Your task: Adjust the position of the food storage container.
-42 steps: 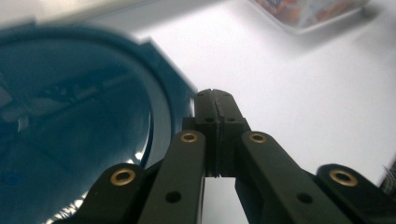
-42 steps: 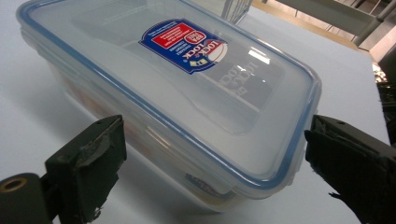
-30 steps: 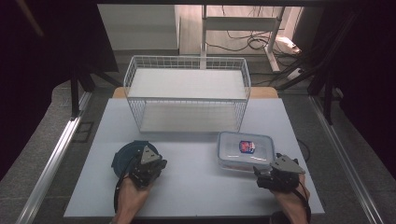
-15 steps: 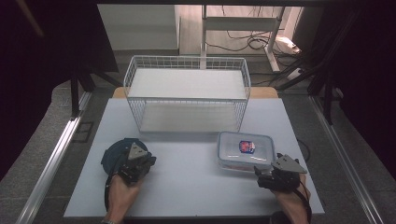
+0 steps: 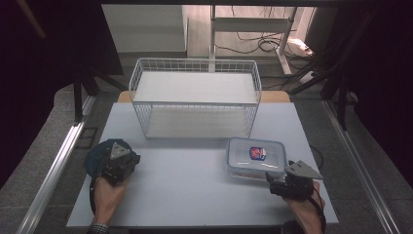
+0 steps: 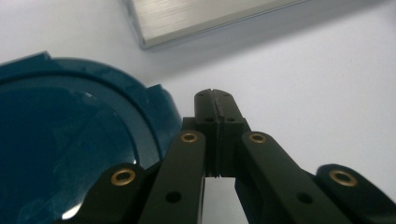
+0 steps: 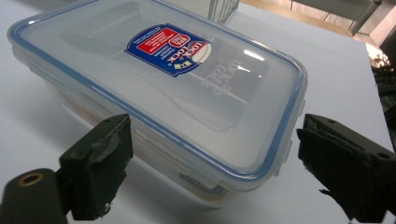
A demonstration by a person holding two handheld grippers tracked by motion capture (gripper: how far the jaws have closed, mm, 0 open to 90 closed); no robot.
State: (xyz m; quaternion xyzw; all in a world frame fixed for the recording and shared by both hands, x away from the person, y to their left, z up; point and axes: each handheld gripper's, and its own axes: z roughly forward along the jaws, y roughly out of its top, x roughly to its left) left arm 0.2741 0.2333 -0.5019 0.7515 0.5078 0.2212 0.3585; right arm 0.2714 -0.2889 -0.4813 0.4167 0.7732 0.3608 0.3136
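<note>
My left gripper (image 5: pixel 118 158) sits at the near-left of the white table (image 5: pixel 195 195), my hand (image 5: pixel 108 195) behind it. Its two black jaws are pressed flat together with nothing between them; in the left gripper view (image 6: pixel 214 100) the tips meet over bare table. Just beside them, to the left in that view, lies a dark teal round plastic lid with a stepped rim (image 6: pixel 70 140). Whether the jaws touch its edge I cannot tell. From the high view the same lid (image 5: pixel 100 152) shows partly under the gripper body, near the table's left edge.

My right gripper (image 5: pixel 287 181) is at the near-right, jaws spread wide. In the right gripper view (image 7: pixel 212 163) they stand on either side of the near corner of a clear rectangular plastic food container with a blue-sealed lid and a red-and-blue label (image 7: pixel 163 88). The pads (image 7: pixel 105 154) are apart from its walls, not yet gripping. The container (image 5: pixel 255 156) rests flat on the table, right of centre, something orange faintly visible inside its base.

Beyond it, at the table's far middle, stands a white wire basket with a rectangular frame (image 5: pixel 195 64), well apart from both grippers.
</note>
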